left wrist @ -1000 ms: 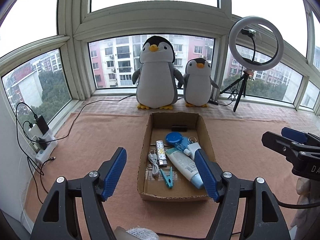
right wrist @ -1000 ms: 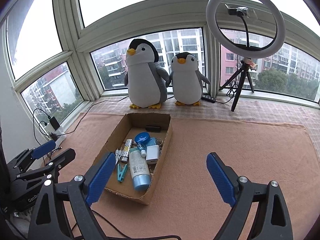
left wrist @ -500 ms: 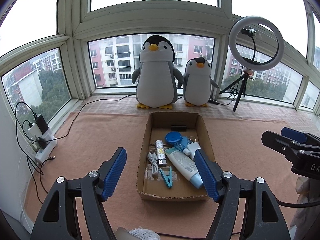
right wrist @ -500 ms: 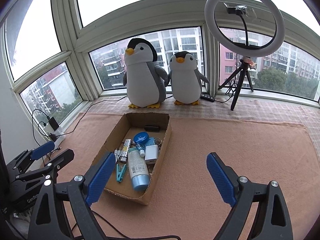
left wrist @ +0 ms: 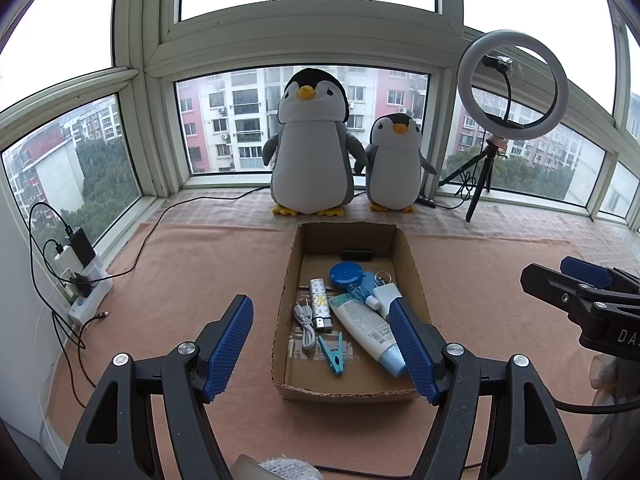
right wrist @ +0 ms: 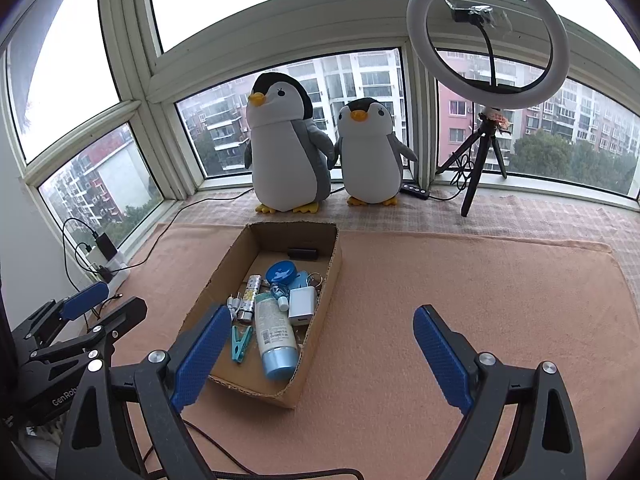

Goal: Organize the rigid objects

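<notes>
An open cardboard box [left wrist: 410, 258] [right wrist: 332, 276] lies on the pink mat and holds several items: a white tube with a blue cap [left wrist: 370, 332] [right wrist: 274, 336], a teal clothespin [left wrist: 333, 354] [right wrist: 240, 344], a white charger [left wrist: 386, 295] [right wrist: 303, 305], a round blue case [left wrist: 345, 274] [right wrist: 281, 272], a patterned lighter [left wrist: 319, 305], a white cable [left wrist: 304, 320] and a black item [left wrist: 357, 255]. My left gripper [left wrist: 322, 348] hovers open above the box's near end, holding nothing. My right gripper [right wrist: 320, 354] is open and empty over the box's near right corner.
Two plush penguins [left wrist: 310, 148] [left wrist: 396, 164] stand at the window behind the box. A ring light on a tripod [left wrist: 512, 84] [right wrist: 488, 36] is at the back right. A power strip with chargers and cables [left wrist: 80, 276] [right wrist: 104, 258] lies at the left edge.
The right wrist view has shifted slightly, drifting a little to the right; the left gripper and the box contents are unchanged.
</notes>
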`<state>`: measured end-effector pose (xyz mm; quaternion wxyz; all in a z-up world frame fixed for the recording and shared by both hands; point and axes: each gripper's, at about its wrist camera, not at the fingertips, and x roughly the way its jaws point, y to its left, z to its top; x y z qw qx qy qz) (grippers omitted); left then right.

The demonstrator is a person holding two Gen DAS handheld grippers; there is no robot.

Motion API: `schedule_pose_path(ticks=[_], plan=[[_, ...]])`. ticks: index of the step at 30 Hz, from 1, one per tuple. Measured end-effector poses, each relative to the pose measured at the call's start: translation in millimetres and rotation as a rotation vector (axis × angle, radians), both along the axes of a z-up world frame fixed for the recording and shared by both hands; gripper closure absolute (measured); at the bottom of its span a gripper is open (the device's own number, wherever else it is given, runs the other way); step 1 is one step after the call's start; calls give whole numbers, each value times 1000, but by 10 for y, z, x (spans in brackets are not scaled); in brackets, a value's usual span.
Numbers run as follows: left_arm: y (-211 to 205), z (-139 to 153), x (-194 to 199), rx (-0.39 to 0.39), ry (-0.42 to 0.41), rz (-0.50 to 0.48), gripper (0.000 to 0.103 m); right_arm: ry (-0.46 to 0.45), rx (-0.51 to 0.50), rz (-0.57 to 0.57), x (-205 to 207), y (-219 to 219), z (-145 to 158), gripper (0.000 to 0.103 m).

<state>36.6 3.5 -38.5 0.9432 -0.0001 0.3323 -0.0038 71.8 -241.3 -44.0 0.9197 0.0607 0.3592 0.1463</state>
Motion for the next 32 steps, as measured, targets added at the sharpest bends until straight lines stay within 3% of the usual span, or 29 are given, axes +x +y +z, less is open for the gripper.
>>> schedule_pose_path(ticks=[24,32], plan=[[-15,-14,8,-3,3,1,29,8,0,-4,-2,-9,-21,13],[-28,-25,9,-2,4,0,24,11,0,-3,-2,1,-36,13]])
